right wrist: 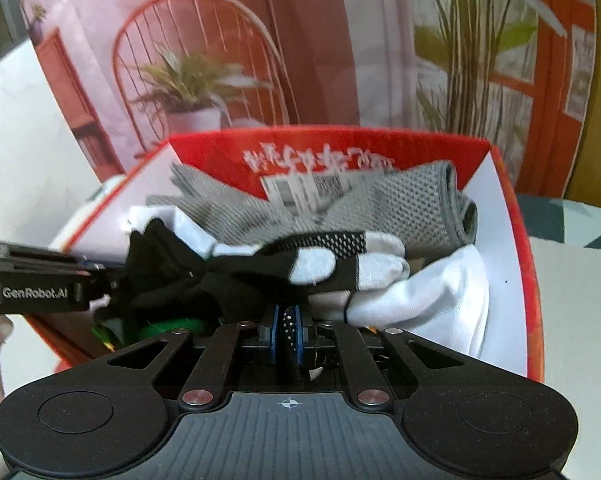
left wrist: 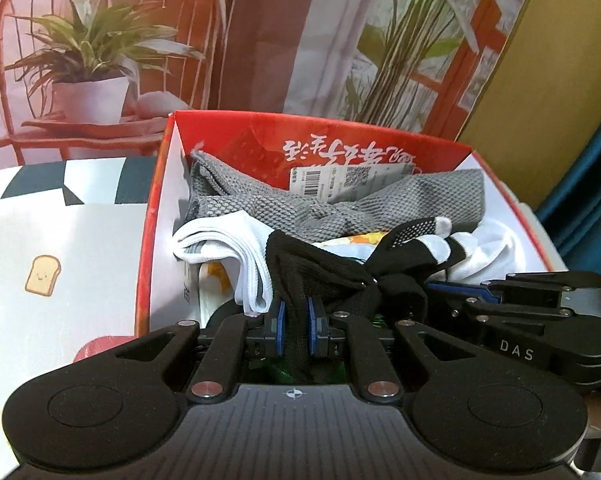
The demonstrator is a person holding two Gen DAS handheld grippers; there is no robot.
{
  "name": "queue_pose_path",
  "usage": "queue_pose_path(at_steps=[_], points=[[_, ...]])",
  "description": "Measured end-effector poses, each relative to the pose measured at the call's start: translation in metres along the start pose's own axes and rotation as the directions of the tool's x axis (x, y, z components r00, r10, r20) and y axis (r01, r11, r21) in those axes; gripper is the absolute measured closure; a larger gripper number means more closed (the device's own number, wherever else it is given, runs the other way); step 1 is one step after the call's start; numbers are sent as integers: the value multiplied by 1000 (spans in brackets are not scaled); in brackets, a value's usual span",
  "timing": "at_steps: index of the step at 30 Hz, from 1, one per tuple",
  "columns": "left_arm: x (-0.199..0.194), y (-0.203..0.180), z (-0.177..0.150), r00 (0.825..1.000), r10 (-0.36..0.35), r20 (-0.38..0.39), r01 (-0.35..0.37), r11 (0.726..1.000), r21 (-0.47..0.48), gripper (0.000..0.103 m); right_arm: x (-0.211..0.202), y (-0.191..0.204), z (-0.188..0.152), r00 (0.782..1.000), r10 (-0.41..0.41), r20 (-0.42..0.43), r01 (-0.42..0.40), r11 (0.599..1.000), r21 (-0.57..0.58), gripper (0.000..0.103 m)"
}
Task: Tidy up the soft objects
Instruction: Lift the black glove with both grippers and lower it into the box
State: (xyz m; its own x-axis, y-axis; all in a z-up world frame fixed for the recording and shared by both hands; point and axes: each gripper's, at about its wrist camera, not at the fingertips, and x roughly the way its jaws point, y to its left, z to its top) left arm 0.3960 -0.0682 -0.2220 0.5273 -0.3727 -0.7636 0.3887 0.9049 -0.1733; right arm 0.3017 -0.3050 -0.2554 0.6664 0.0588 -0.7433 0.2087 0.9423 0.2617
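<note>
Left wrist view: left claw [left wrist: 299,322] pinched tight on one end of black glove [left wrist: 324,268], low at 6 o'clock. Right claw [right wrist: 287,330] pinched on the dotted end. Glove over the red box [left wrist: 150,216], above the grey mesh cloth [left wrist: 260,204] and white socks [left wrist: 240,248]. Might snag a sock and drag it out. Might slip, being soft and floppy. Black, white fingertips, little bumps.

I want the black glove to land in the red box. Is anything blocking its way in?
Nothing visible blocks it. The black glove, pinched by both the left gripper and right gripper, hangs over the open red box, above the grey mesh cloth already inside.
</note>
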Motion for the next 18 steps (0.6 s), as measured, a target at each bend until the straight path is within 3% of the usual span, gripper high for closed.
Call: queue_pose_path(at_steps=[6,13,16,18], points=[[10,-2,-1,999,23,-27,-22,1000,22,90,10,-2,-1,999,-5,-48,5,1000,8,95],[2,-11,-2,998,57,13,-58,996,65,88,10,-5,-2,998,-11,-65,13,1000,29,94],[-8,-14,-4,997,73,35,-76,993,89,70,3,-2,-3,998,-39,-41,40,999,19,84],[-18,-15,-6,996,67,65,-73,992,101,53,-6,-1,-4,999,-36,-13,37,999,20,81]])
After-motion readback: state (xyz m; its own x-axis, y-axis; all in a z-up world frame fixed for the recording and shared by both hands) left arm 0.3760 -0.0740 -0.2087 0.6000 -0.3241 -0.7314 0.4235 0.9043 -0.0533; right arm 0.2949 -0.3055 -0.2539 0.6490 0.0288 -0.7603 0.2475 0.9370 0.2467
